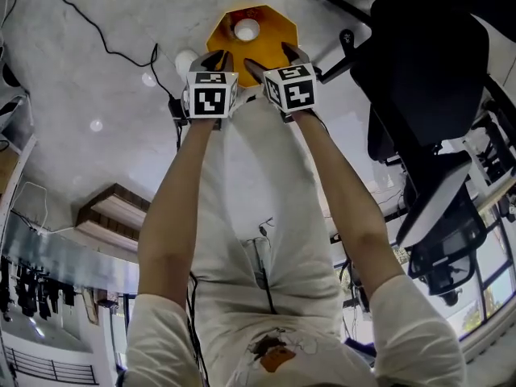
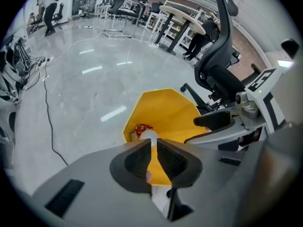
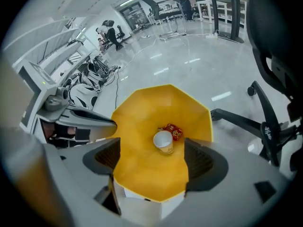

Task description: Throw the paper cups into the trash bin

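The yellow trash bin [image 1: 278, 24] stands open on the grey floor in front of me. Inside it a white paper cup [image 3: 164, 141] lies on its side beside a red wrapper [image 3: 173, 131]; the head view shows that cup [image 1: 247, 29] too. My right gripper [image 3: 154, 162] hangs open above the bin [image 3: 142, 178], jaws wide apart with nothing between them. My left gripper [image 2: 154, 157] is beside it over the bin's near edge, its jaws almost together with only a thin slit and nothing held. In the head view the left gripper [image 1: 219, 58] and right gripper [image 1: 274, 61] sit side by side.
A black office chair [image 1: 427, 63] stands just right of the bin, its wheeled base [image 1: 339, 6] reaching toward it. A black cable [image 1: 81, 31] runs over the floor to the left. A low wooden platform [image 1: 113, 212] lies at the near left.
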The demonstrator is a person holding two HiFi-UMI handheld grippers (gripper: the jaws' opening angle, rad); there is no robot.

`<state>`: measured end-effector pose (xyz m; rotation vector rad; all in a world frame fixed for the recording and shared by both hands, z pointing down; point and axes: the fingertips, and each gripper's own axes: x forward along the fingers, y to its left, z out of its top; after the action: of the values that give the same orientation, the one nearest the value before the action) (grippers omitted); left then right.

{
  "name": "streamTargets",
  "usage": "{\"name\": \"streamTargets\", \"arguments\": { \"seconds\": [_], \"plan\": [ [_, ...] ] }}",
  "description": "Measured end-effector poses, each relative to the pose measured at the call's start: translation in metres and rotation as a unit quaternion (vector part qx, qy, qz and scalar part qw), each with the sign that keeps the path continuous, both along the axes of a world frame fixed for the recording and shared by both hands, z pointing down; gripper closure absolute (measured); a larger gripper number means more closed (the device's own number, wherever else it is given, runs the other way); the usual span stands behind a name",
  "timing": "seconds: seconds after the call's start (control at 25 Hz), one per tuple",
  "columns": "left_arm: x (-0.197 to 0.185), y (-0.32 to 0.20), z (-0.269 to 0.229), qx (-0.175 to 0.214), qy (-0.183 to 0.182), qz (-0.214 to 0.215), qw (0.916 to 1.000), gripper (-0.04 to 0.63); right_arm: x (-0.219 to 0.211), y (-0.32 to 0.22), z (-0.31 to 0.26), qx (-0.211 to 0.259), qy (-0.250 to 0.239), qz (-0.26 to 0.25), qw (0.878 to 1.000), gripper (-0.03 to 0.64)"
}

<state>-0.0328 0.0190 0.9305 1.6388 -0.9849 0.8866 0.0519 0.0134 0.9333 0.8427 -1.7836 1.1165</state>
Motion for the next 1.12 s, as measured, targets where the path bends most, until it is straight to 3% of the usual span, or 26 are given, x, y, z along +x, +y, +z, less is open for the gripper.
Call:
{"name": "streamTargets", "arguments": {
  "seconds": [0.24,0.6,0.88,1.12],
  "plan": [
    [-0.002,0.012,-0.056,-0.017,0.003,0.025,0.9995,0.554,-0.004,0.013,-0.061,-0.001,-0.009,-0.026,1.000,0.194],
    [-0.028,0.008,-0.167,-0.024,-0.007,0.044,0.9987,0.554,-0.006,-0.006,-0.187,0.037,-0.029,-0.014,0.999,0.331],
    [-0.043,0.010,-0.257,-0.015,0.003,0.023,0.9996,0.554,-0.005,-0.018,-0.285,0.068,-0.056,-0.005,0.996,0.419],
    [-0.056,0.033,-0.323,-0.020,0.021,0.009,0.9995,0.569,-0.003,-0.019,-0.363,0.099,-0.067,-0.053,0.991,0.522]
  ]
}}
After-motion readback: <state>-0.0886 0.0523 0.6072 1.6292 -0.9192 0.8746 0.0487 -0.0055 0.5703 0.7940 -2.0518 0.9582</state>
